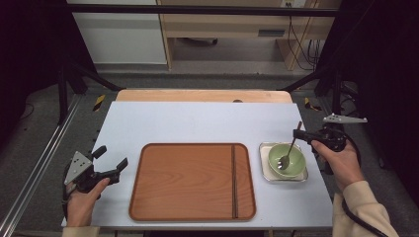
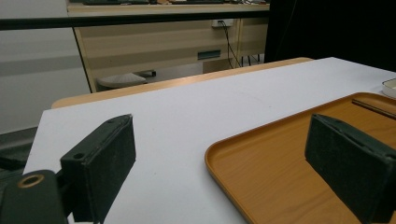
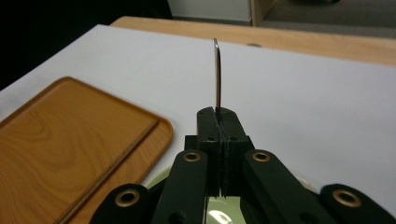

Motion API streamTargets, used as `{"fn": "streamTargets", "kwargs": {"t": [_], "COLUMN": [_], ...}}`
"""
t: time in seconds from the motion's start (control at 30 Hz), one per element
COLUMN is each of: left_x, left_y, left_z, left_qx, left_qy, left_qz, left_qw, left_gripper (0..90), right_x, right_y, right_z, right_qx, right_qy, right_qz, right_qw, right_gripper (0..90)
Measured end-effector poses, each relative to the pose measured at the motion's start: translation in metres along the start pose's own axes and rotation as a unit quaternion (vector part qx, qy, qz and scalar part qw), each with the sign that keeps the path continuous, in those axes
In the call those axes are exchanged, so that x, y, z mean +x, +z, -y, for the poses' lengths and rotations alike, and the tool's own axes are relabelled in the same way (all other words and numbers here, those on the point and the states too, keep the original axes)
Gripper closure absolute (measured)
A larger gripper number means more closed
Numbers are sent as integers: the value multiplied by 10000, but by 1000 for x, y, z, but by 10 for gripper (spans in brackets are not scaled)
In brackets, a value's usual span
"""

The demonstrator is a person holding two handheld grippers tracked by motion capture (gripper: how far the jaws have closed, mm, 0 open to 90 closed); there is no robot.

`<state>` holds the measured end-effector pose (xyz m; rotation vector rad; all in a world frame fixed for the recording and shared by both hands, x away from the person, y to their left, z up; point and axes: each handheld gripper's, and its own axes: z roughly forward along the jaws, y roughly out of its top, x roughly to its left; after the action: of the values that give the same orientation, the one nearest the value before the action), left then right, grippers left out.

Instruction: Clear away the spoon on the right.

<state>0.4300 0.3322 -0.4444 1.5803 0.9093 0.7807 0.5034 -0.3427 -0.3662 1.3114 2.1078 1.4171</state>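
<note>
Grey floor point(image 1: 44, 128) is seen around the surface point(image 1: 197, 123) — behind it, a wooden cabinet point(image 1: 227, 29), black frame bars point(image 1: 197, 10) and dangling cables point(image 1: 301, 44).

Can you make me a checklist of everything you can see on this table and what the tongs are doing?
Surface: pale table, wooden edge at the far side.
Job's things: spoon with its bowl end in the green bowl; the bowl sits on a small white dish.
Clutter: wooden tray in the middle, nothing on it.
Grippers: right tongs shut on the spoon handle; left tongs open, holding nothing, beside the tray.
Cables: black cable trailing by the right sleeve.
Surroundings: dark frame bars, wooden furniture and wall cables behind.
</note>
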Motion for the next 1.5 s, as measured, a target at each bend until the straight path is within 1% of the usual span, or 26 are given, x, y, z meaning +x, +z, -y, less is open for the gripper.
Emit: {"fn": "streamTargets", "kwargs": {"t": [0.1,0.17,0.23,0.27,0.3,0.33,0.37,0.43,0.47,0.53,0.63,0.67,0.7,0.77,0.83,0.87,0.9,0.93,1.0,1.03,1.13,1.23,1.3,1.37,1.47,1.5], "left_x": [0,0,0,1,1,1,1,1,0,0,-2,-2,-2,-3,-3,-3,-3,-2,-1,0,1,2,2,2,2,2], "left_y": [-1,-1,-1,-1,-1,-1,-1,-1,-1,0,1,1,1,1,0,0,0,-1,-2,-2,-2,-3,-3,-3,-3,-3], "left_z": [0,0,-1,-1,0,0,-1,-1,-1,-1,-1,-1,-1,-1,-3,-3,-3,-4,-4,-4,-4,-4,-4,-4,-5,-5], "left_qx": [-2,-7,-18,-18,-50,-50,-56,-53,-19,-14,-3,-3,-6,-9,-14,-14,-34,-53,-59,-84,-98,-64,-63,-63,-69,-71], "left_qy": [1,-1,-4,-5,-45,-45,-51,-49,-13,-9,-2,-2,-6,-4,52,52,35,43,33,9,3,36,40,39,57,64], "left_qz": [-5,-4,0,-1,-4,-4,-8,-10,-12,-11,-9,-9,-1,2,13,13,6,-1,-10,-23,-33,-46,-45,-41,-37,-37], "left_qw": [10000,10000,10000,10000,10000,10000,10000,10000,10000,10000,10000,10000,10000,10000,10000,10000,10000,10000,10000,10000,9999,10000,10000,10000,10000,9999], "left_gripper": [85,85,86,86,86,86,87,88,88,89,90,90,90,90,91,91,91,91,91,91,91,91,91,91,91,91], "right_x": [10,12,21,21,27,27,35,37,45,48,62,62,67,70,79,79,82,90,92,99,105,113,122,124,136,136], "right_y": [-12,-15,-23,-23,-28,-28,-32,-33,-35,-35,-31,-31,-27,-24,-13,-13,-9,0,3,12,21,34,47,50,63,63], "right_z": [-15,-19,-29,-29,-35,-35,-41,-42,-47,-48,-52,-52,-53,-53,-53,-53,-52,-51,-51,-50,-49,-47,-45,-44,-39,-39], "right_qx": [-334,-401,-583,-583,-687,-687,-780,-802,-832,-832,-834,-834,-798,-779,-712,-712,-703,-615,-583,-501,-427,-308,-158,-122,91,91], "right_qy": [-149,-188,-278,-278,-319,-319,-368,-377,-433,-463,-529,-529,-551,-571,-583,-583,-576,-612,-619,-620,-667,-667,-706,-723,-769,-769], "right_qz": [86,119,173,173,156,156,123,99,33,12,-192,-192,-270,-302,-435,-435,-489,-600,-635,-747,-818,-975,-1122,-1152,-1308,-1308], "right_qw": [9993,9989,9978,9978,9970,9970,9962,9960,9956,9955,9949,9949,9949,9949,9948,9948,9947,9944,9944,9940,9935,9925,9911,9906,9884,9884], "right_gripper": [899,899,899,899,899,899,899,900,900,900,900,900,900,900,900,900,900,900,900,900,900,900,900,900,900,900]}}
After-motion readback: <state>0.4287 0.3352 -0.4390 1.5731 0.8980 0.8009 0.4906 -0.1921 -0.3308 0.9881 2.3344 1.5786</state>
